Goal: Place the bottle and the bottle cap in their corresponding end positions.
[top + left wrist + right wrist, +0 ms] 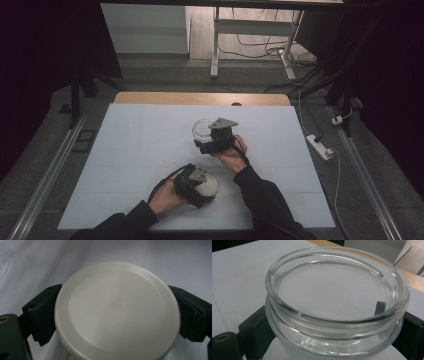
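Lid, round, cream-white plastic with a faint embossed square at its centre (117,312), is clamped edge-to-edge between the black jaws of the left gripper (196,184), low over the near part of the white bench (140,150). Jar, clear glass, wide-mouthed, with a thick rolled rim (337,305), stands upright farther back on the bench, and the right gripper (212,140) has closed on its body just below the neck; the mouth is open and the jar looks empty.

Judgement: the step in hand is bringing lid to jar, or parting them; the two are well apart.

Recommendations for seating:
- Keep the right gripper firm so the jar cannot turn or slide.
- Carry the lid level and centre it over the mouth before lowering.
- The grip across the lid's rim is narrow; a tilt could let it slip out.
- Lower squarely, since smooth glass offers little guidance.
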### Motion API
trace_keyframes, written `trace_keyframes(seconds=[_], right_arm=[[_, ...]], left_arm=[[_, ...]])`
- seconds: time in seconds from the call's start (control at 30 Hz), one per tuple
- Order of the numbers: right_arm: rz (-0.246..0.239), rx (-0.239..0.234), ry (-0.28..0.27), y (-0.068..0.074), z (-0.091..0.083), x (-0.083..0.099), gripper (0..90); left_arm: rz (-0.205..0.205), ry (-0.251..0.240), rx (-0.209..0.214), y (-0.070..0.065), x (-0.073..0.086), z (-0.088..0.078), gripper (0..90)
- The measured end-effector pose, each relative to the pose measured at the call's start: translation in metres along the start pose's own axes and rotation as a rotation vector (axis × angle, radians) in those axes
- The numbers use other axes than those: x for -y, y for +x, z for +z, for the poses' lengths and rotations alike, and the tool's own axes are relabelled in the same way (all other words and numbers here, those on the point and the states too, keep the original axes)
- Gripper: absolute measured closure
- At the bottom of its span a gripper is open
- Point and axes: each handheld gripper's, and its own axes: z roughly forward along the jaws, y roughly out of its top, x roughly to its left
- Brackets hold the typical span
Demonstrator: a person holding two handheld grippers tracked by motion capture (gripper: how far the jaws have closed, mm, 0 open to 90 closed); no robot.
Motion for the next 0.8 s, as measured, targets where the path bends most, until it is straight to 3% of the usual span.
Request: trace_keyframes(seconds=[0.37, 0.6, 0.73, 0.8], right_arm=[[0.025, -0.012, 0.003, -0.0035, 0.0029, 0.0045, 6.7], [0.006, -0.015, 0.019, -0.0031, 0.0007, 0.0051, 6.5], [0.007, -0.019, 0.026, -0.0038, 0.0008, 0.0043, 6.0], [0.033, -0.034, 0.022, -0.0049, 0.0006, 0.0037, 4.2]], left_arm=[[-0.023, 0.013, 0.015, 0.0026, 0.0001, 0.0009, 7.1], [-0.028, 0.012, 0.017, 0.0028, 0.0007, 0.0006, 6.5], [-0.026, 0.018, 0.031, 0.0035, 0.0013, 0.0004, 1.7], [-0.039, 0.008, 0.038, 0.0042, 0.0017, -0.0002, 0.0]])
